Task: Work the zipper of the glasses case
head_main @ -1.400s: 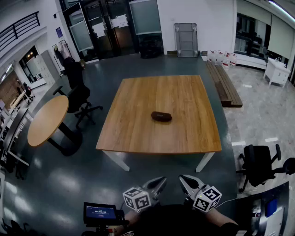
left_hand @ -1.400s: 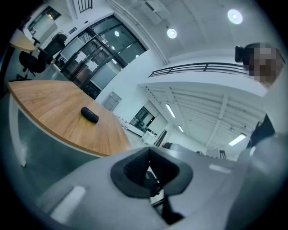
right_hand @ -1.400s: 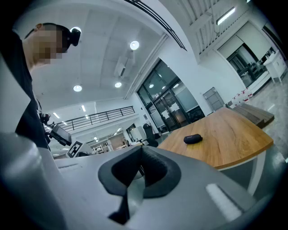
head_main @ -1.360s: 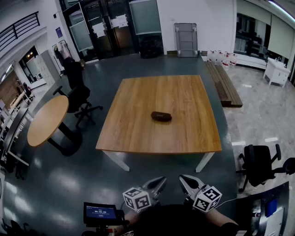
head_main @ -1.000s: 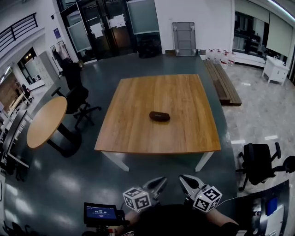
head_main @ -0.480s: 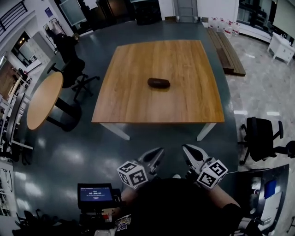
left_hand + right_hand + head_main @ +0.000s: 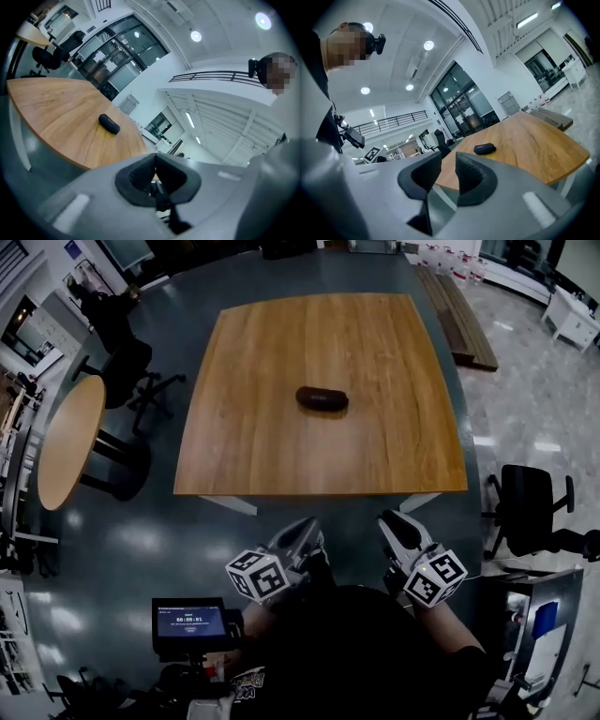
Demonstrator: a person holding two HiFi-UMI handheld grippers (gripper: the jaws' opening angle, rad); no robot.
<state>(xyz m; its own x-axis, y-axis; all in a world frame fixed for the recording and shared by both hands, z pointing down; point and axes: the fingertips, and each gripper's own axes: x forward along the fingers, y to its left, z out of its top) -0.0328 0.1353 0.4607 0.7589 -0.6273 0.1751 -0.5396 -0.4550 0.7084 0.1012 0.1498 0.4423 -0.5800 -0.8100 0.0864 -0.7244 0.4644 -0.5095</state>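
Note:
The glasses case (image 7: pixel 322 397) is a dark oval pouch lying zipped near the middle of the square wooden table (image 7: pixel 244 446). It also shows small and far off in the left gripper view as the case (image 7: pixel 108 124) and in the right gripper view as the case (image 7: pixel 484 148). Both grippers hang in front of the person's body, short of the table's near edge. My left gripper (image 7: pixel 302 532) is shut, its pads (image 7: pixel 140 173) meeting with nothing between them. My right gripper (image 7: pixel 394 523) has just been opening; a narrow empty gap shows between its fingers (image 7: pixel 471 176).
A round wooden table (image 7: pixel 66 442) stands at the left with a dark office chair (image 7: pixel 117 352) behind it. Another office chair (image 7: pixel 530 512) stands at the right. A small screen (image 7: pixel 187 622) sits low at the left. A wooden bench (image 7: pixel 455 306) lies beyond the table.
The person has stepped toward the table, which now sits nearer and larger in the head view. Both grippers came forward with it. The right jaws have parted slightly.

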